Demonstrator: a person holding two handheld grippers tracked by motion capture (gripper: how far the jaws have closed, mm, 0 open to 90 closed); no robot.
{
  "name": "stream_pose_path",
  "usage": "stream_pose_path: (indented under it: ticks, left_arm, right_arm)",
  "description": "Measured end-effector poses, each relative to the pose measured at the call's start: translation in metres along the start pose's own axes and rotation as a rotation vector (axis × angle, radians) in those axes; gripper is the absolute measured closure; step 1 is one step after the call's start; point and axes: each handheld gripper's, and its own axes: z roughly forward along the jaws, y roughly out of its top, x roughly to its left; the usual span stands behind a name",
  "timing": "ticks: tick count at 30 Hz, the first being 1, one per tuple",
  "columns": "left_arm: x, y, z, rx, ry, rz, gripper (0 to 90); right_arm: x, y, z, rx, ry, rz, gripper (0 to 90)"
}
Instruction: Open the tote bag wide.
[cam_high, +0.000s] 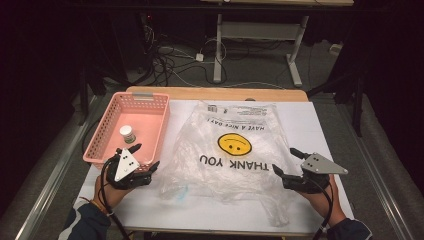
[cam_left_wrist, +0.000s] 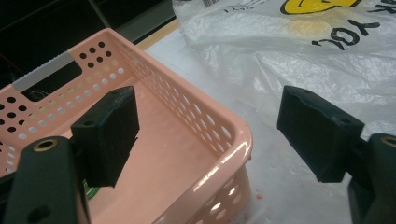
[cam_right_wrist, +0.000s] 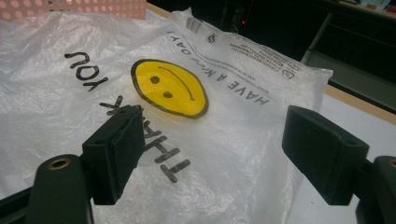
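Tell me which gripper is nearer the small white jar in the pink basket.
Left. The left gripper hovers open over the pink basket's near rim, just short of the small white jar. The right gripper is across the plastic bag, at its right edge.

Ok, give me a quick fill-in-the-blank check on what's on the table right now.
1. The small white jar stands inside the pink ____.
2. The plastic bag shows a yellow ____ face.
3. The left tool hovers at the basket's near ____, jaws open.
4. The right tool has its jaws ____, with nothing between them.

Missing words: basket; smiley; corner; open
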Motion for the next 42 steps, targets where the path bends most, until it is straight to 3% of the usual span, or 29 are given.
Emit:
stream_pose_path:
  ticks: [6, 15, 17, 20, 23, 30, 33, 34, 35, 36, 42]
  left_arm:
    - [0.000, 0.001, 0.000, -0.005, 0.001, 0.004, 20.6]
    - [-0.001, 0.000, -0.001, 0.006, -0.007, 0.002, 20.6]
    - [-0.002, -0.001, -0.004, 0.005, -0.010, 0.003, 20.6]
    - [-0.002, 0.000, -0.007, -0.010, -0.005, 0.009, 20.5]
    - [-0.002, 0.000, -0.006, -0.011, -0.011, -0.004, 20.5]
    - [-0.001, 0.001, -0.002, -0.004, -0.011, -0.004, 20.5]
    - [-0.004, 0.000, -0.002, 0.004, -0.020, -0.008, 20.5]
    - [-0.004, 0.000, -0.002, 0.004, -0.020, -0.008, 20.6]
    - [-0.003, 0.000, -0.002, 0.007, -0.023, -0.011, 20.6]
    - [-0.003, 0.000, -0.001, 0.011, -0.025, -0.014, 20.5]
    - [-0.003, -0.001, 0.000, 0.013, -0.039, -0.011, 20.6]
  right_arm:
    - [-0.001, 0.000, 0.002, 0.022, -0.009, -0.014, 24.9]
    - [-0.010, 0.002, 0.004, 0.037, -0.059, -0.021, 30.3]
    - [-0.016, 0.006, 0.007, 0.050, -0.096, -0.024, 32.9]
    - [-0.027, 0.011, 0.012, 0.044, -0.108, -0.004, 36.2]
    - [-0.038, 0.019, 0.020, 0.068, -0.115, -0.032, 37.7]
    - [-0.070, 0.037, 0.058, 0.140, -0.130, -0.027, 38.1]
    - [-0.085, 0.041, 0.080, 0.193, -0.109, 0.022, 37.8]
    - [-0.085, 0.041, 0.080, 0.193, -0.109, 0.022, 37.8]
    - [-0.090, 0.041, 0.087, 0.196, -0.128, 0.031, 39.5]
    - [-0.100, 0.040, 0.106, 0.229, -0.138, 0.068, 39.6]
    - [-0.120, 0.036, 0.150, 0.341, -0.195, 0.146, 45.4]
